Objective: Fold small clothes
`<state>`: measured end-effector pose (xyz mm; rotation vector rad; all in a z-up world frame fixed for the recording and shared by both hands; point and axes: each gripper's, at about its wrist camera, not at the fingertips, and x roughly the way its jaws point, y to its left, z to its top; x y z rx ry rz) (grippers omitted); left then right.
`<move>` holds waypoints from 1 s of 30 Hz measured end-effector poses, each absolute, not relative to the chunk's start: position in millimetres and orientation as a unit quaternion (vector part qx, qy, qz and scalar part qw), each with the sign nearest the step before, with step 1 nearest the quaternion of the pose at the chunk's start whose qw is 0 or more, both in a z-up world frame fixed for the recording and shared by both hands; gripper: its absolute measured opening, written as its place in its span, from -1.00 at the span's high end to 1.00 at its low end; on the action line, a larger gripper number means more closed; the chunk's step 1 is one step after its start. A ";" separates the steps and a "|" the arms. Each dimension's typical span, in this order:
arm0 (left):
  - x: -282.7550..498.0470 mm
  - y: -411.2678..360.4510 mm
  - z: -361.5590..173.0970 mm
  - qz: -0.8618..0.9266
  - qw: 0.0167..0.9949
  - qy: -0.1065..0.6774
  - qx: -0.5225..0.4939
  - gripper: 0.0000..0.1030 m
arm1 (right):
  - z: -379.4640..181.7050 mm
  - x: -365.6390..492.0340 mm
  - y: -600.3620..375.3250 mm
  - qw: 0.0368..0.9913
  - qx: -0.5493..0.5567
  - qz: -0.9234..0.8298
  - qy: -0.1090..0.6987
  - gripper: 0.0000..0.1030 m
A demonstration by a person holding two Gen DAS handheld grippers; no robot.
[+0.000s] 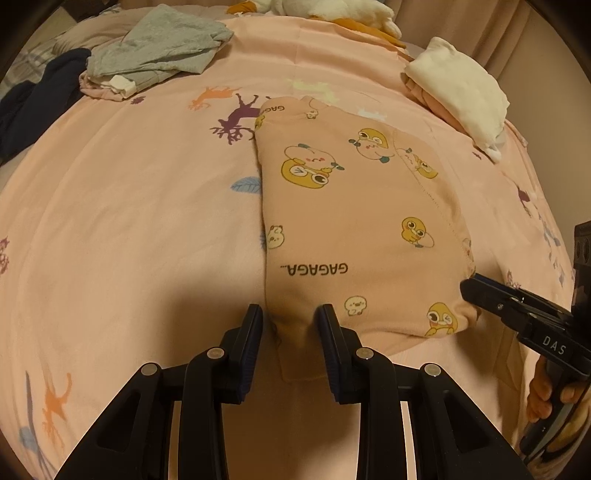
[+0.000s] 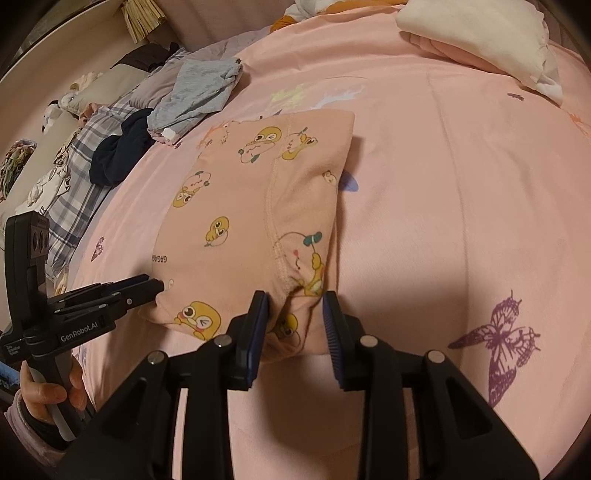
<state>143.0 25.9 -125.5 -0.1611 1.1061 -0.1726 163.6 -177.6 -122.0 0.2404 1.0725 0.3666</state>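
Observation:
A small pink garment with yellow cartoon ducks and "GAGAGA" print lies folded on the pink bedsheet; it also shows in the right wrist view. My left gripper is open, its fingers straddling the garment's near left corner. My right gripper is open, its fingers on either side of the near right corner. Each gripper shows in the other's view: the right gripper at the garment's right edge, the left gripper at its left edge.
The bedsheet has deer and butterfly prints. A grey garment pile and dark clothing lie far left. A folded white and pink stack sits far right. A plush toy lies at the head.

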 end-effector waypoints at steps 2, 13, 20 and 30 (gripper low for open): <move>140.7 27.2 -124.8 -0.078 0.845 0.524 -0.075 0.43 | -121.4 161.6 -178.6 0.837 0.111 0.169 0.508 0.34; 123.9 33.8 -121.1 -0.052 0.846 0.527 -0.064 0.02 | -114.3 142.4 -187.5 0.840 0.108 0.147 0.510 0.06; 110.2 36.7 -111.3 -0.046 0.850 0.520 -0.066 -0.29 | -100.5 127.3 -184.4 0.851 0.091 0.136 0.499 -0.31; 89.2 38.8 -87.7 -0.044 0.861 0.502 -0.067 -0.62 | -69.2 107.7 -170.8 0.871 0.062 0.134 0.468 -0.70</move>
